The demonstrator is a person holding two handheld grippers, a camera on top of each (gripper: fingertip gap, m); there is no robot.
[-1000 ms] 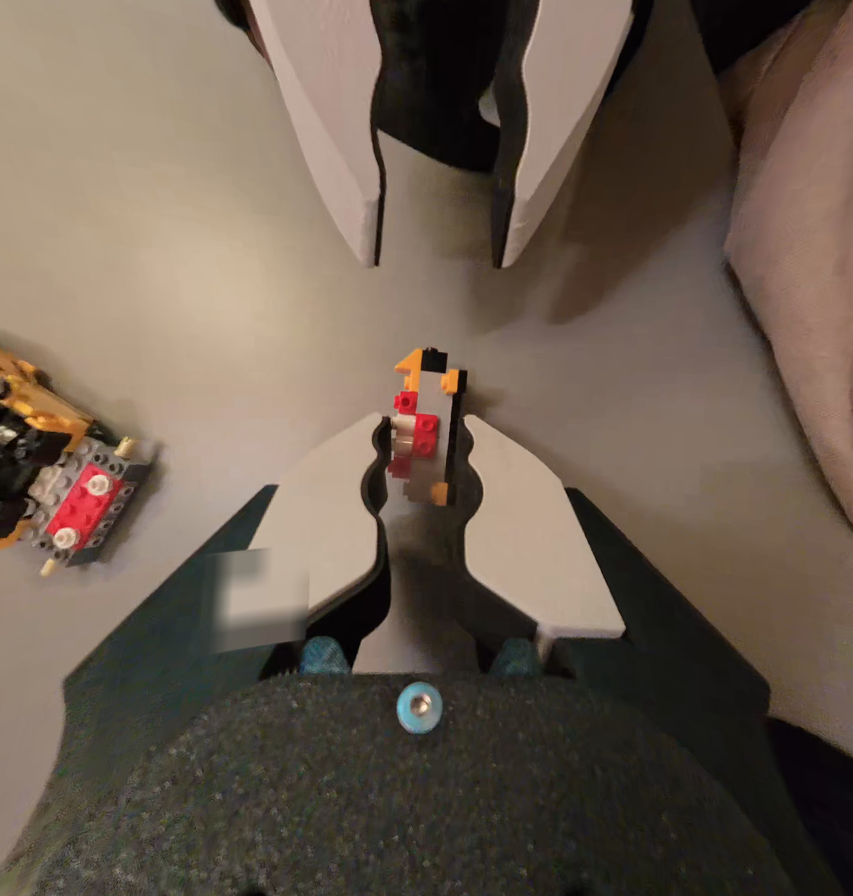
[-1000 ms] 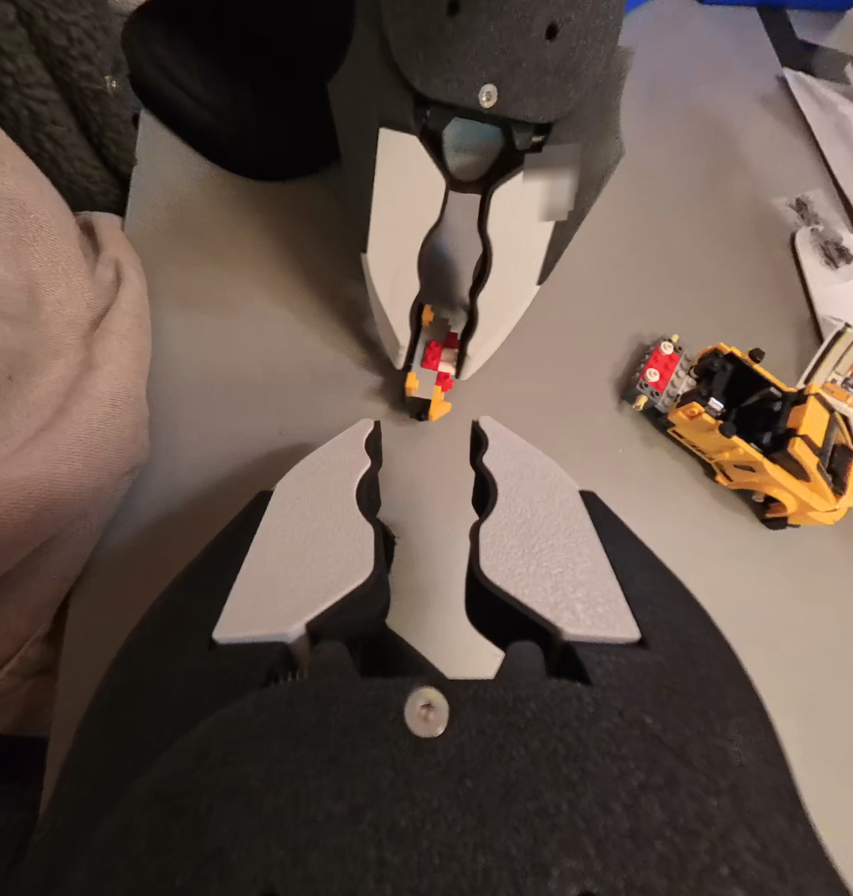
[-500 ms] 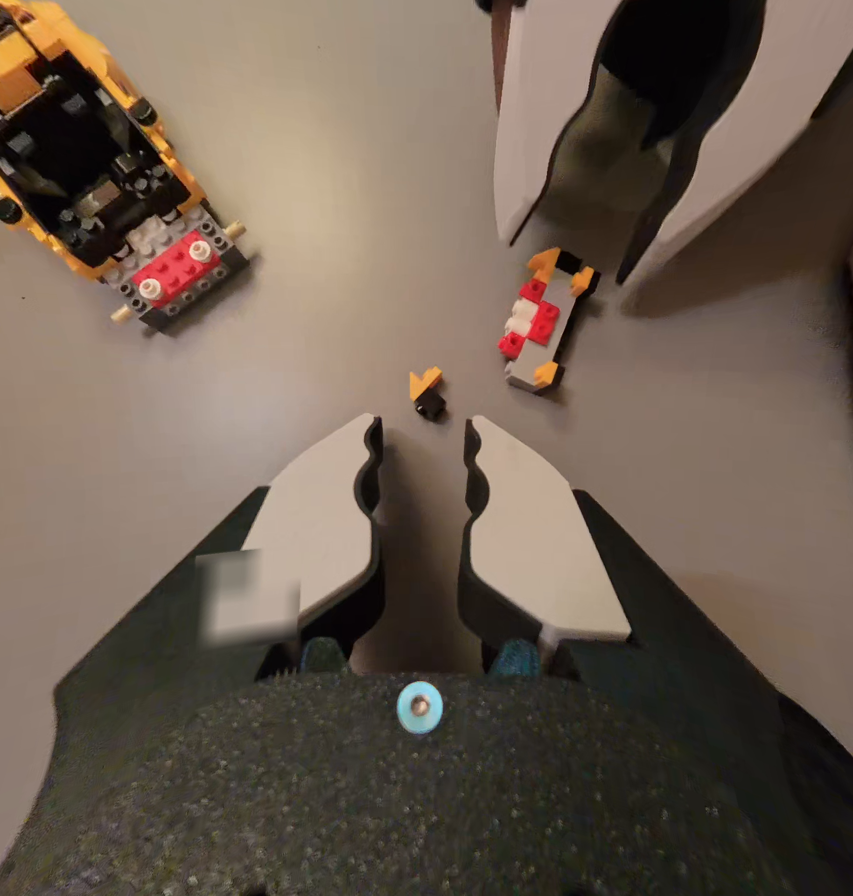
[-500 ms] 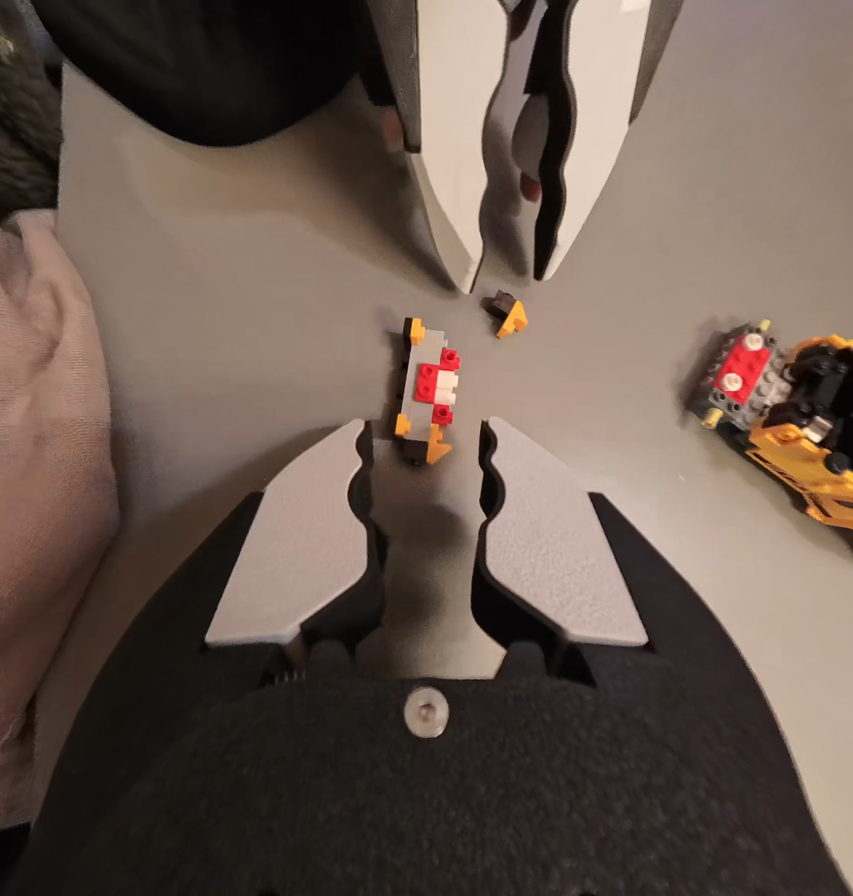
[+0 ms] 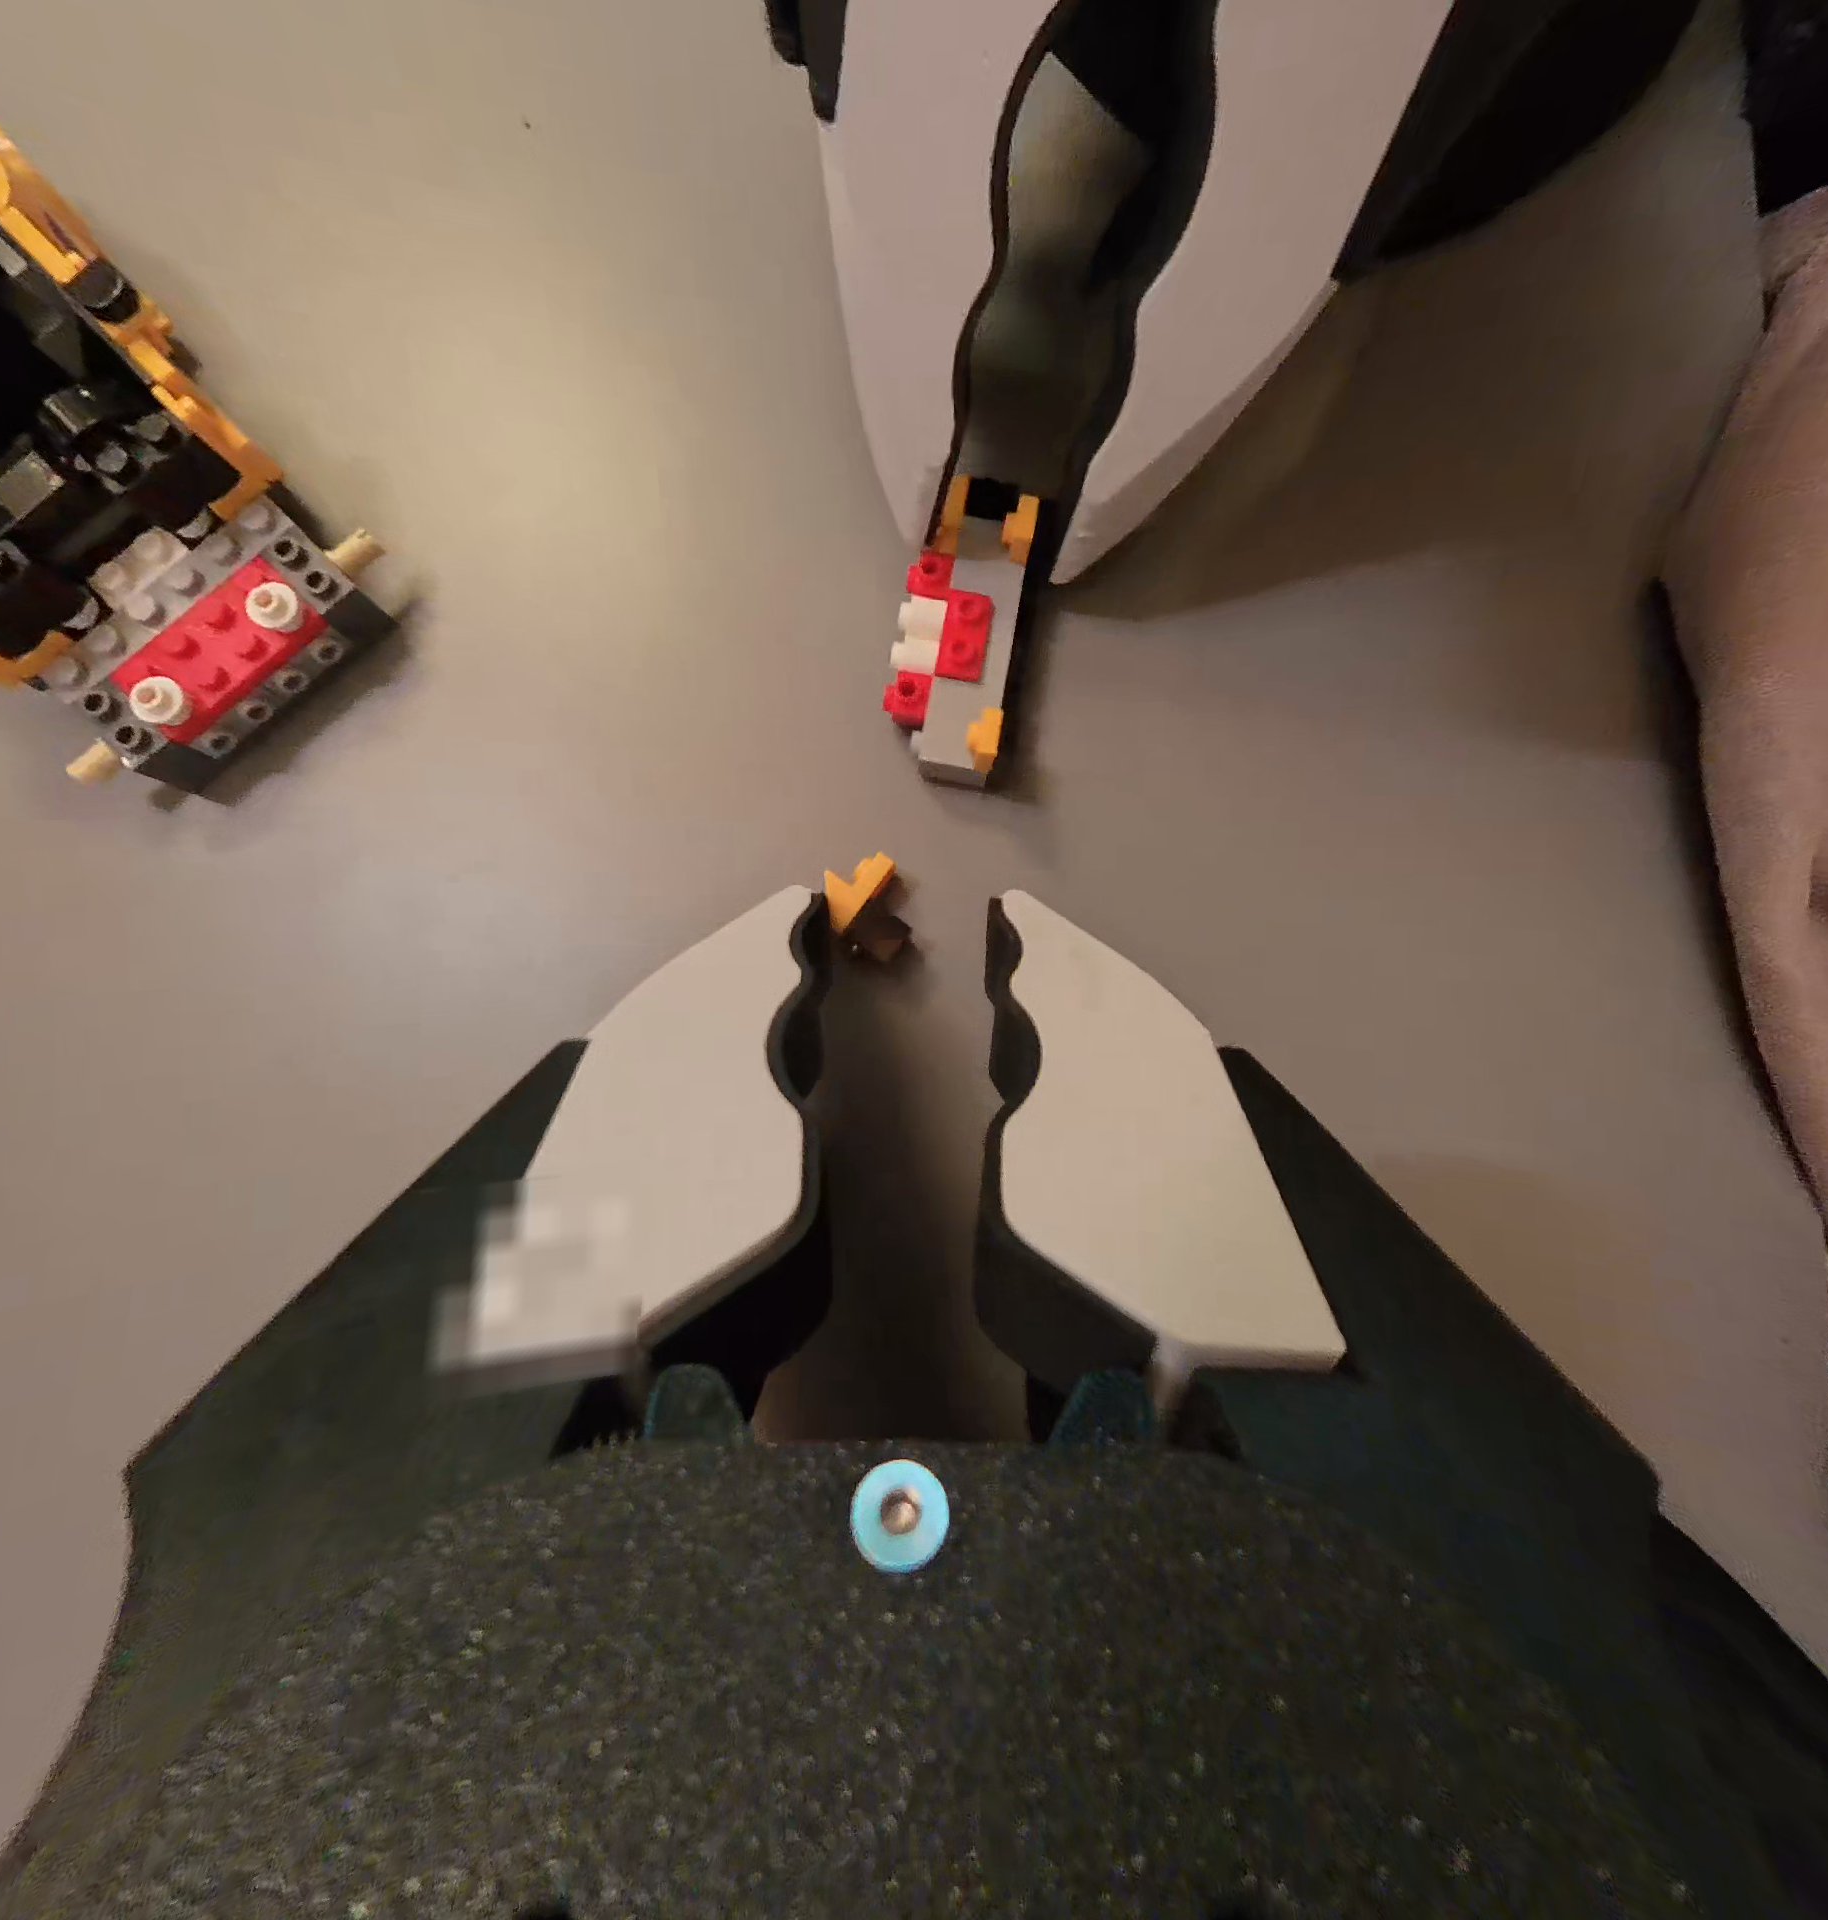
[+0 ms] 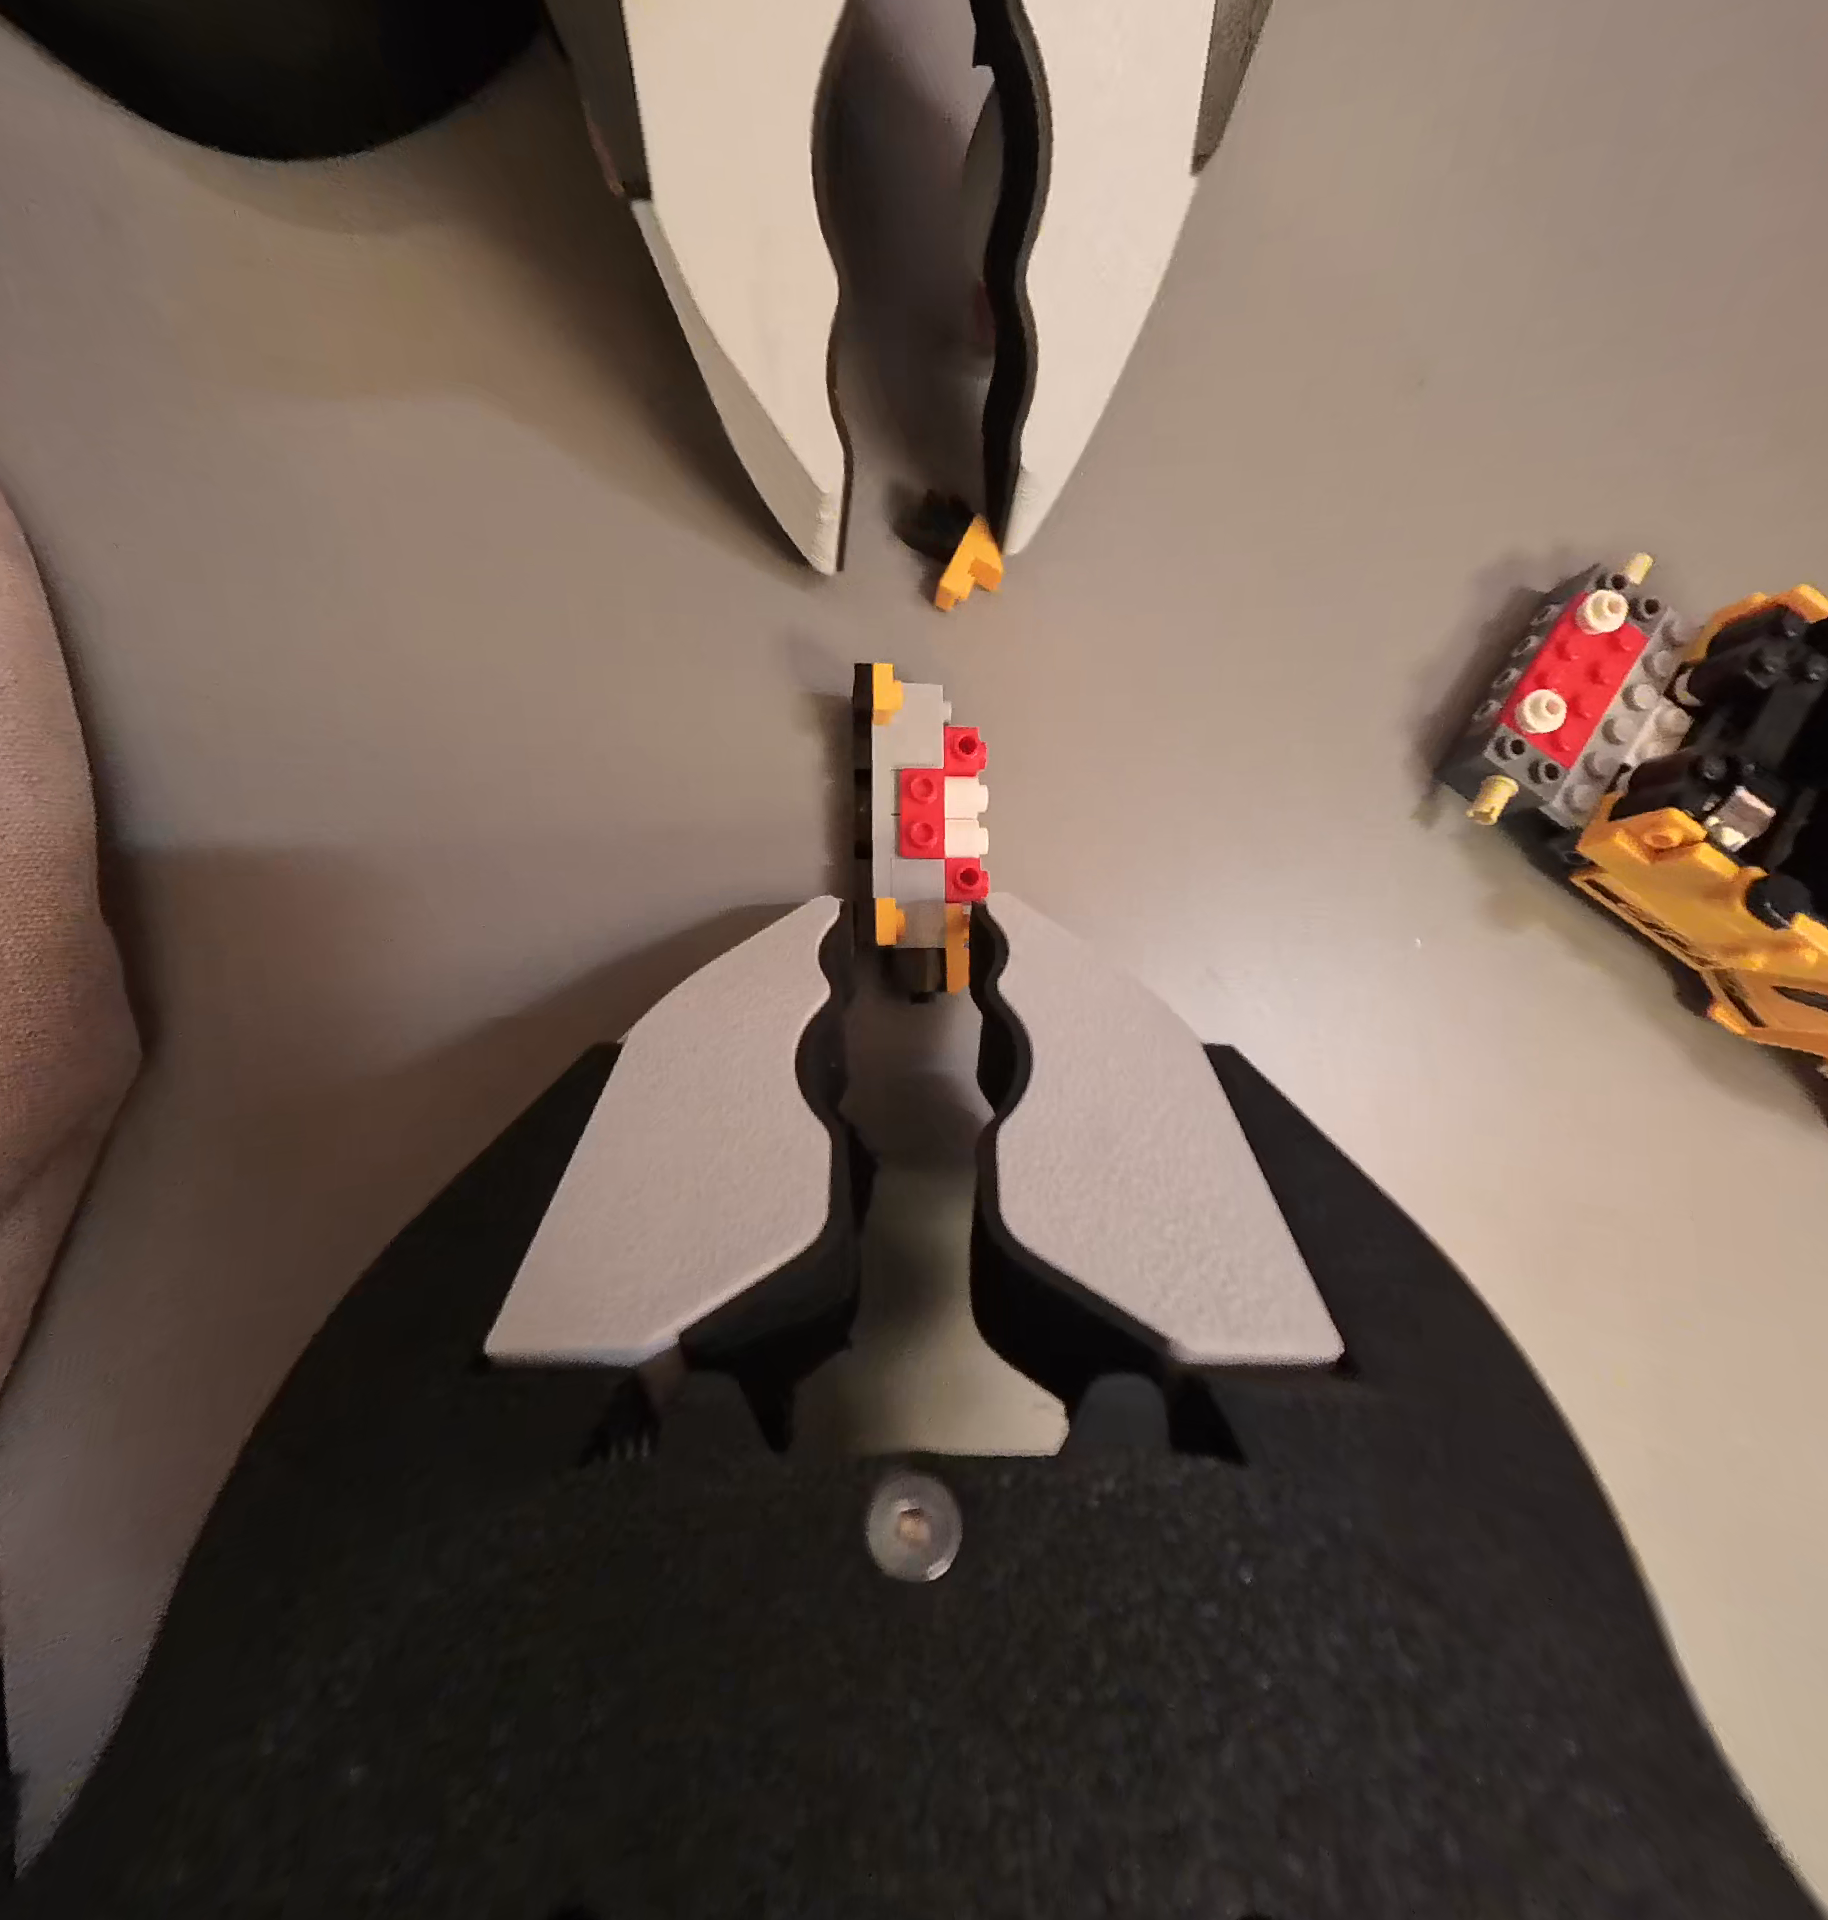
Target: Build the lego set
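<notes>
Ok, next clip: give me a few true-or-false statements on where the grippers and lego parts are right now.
1. The left gripper is open. True.
2. The small orange piece is attached to the sub-assembly. False: it lies apart from it on the table, between the left gripper's fingertips.
3. The right gripper is closed around one end of the sub-assembly. True.
4. A gripper holds the car. False: it sits on the table off to the side, touched by neither gripper.
5. The sub-assembly carries red bricks. True.
</notes>
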